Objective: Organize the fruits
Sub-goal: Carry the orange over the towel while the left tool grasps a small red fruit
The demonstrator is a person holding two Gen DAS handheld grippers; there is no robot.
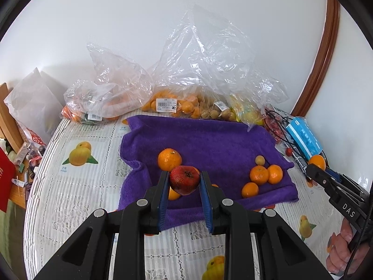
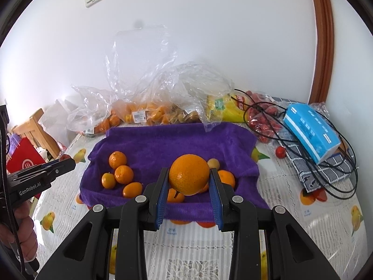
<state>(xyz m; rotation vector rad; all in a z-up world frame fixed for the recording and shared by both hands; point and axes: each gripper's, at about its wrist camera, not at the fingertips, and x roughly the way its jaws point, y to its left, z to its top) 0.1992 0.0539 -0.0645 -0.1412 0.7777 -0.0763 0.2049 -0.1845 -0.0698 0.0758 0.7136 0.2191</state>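
White wall behind, table under a fruit-print tablecloth (image 2: 303,212), purple towel (image 1: 209,137) spread in the middle as the sorting spot. Left gripper (image 1: 184,182) is clamped on a red pomegranate-like fruit (image 1: 184,179), held above the near edge of the towel. Right gripper (image 2: 189,179) is clamped on a large orange (image 2: 189,173), also lifted above the towel. Small mandarins (image 2: 123,174) sit in a loose group on the towel's left side, another few (image 1: 265,175) on its right, plus one pale yellowish fruit (image 1: 259,160). Clear bags (image 1: 177,103) of more fruit line the wall. Step looks like mid-carry, both fruits picked, neither placed. Next move likely calls for carrying each fruit to its own group and setting it down gently so nothing rolls; destinations unclear.
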